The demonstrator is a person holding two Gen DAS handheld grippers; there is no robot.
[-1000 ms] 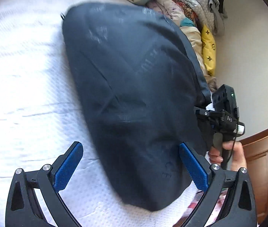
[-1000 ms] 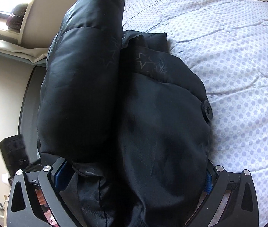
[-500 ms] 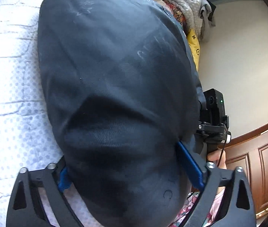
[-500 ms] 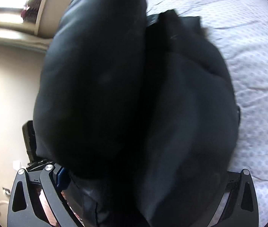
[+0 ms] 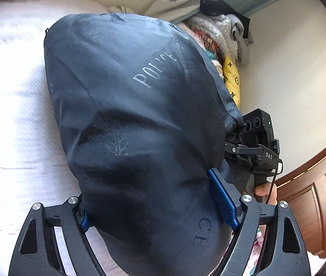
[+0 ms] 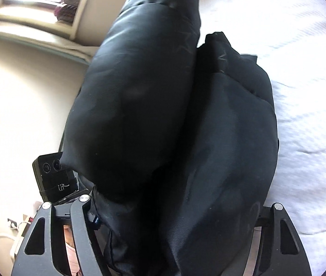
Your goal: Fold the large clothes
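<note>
Left gripper (image 5: 156, 197): jaws spread wide, a thick bundle of the dark padded jacket (image 5: 140, 119) filling the gap between them. Right gripper (image 6: 174, 211): jaws also spread, jacket (image 6: 163, 115) bulk packed between them; whether the pads press it, cannot tell. Ahead of both jaws the jacket lies over the white bed (image 5: 13, 115). Clothes pile (image 5: 222, 39) beyond, right of left jaws.

One dark padded jacket (image 5: 140, 124), one white bed (image 5: 13, 119), two grippers, left gripper (image 5: 158, 209) and right gripper (image 6: 176, 211), and one pile of mixed clothes (image 5: 222, 39) beyond the left gripper.
</note>
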